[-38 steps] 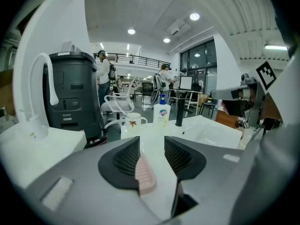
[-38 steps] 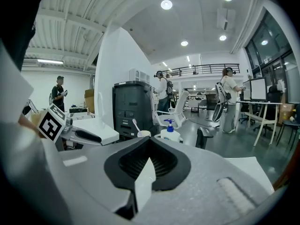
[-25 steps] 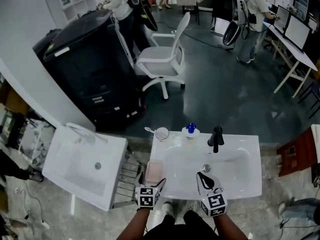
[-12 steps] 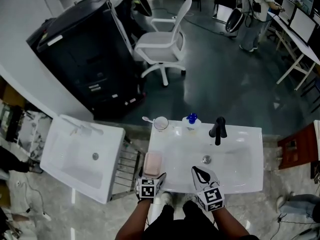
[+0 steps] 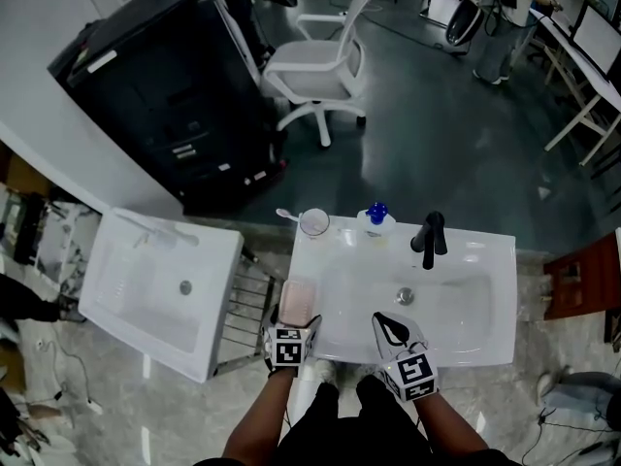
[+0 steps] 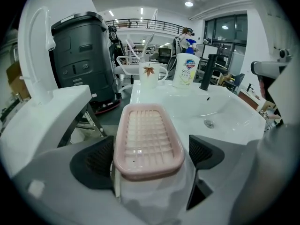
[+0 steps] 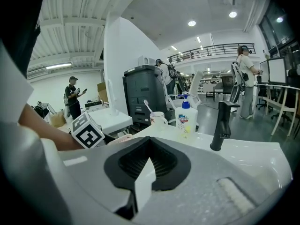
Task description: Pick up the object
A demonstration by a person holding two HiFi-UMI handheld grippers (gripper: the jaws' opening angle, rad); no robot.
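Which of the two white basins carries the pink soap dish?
The right-hand basin, the one with the black faucet; the soap dish lies on its left rim.

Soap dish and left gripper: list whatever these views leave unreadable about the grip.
- Contact: the left gripper, its jaws just closing a little, flanks the soap dish. In the left gripper view the dish rim overhangs the pads, so touch is unclear.
- Dish underside: left gripper view, hidden beneath its own top.
- Head view: dish too small, near end covered by the gripper.
- Right gripper view: the marker cube mostly blocks the dish.
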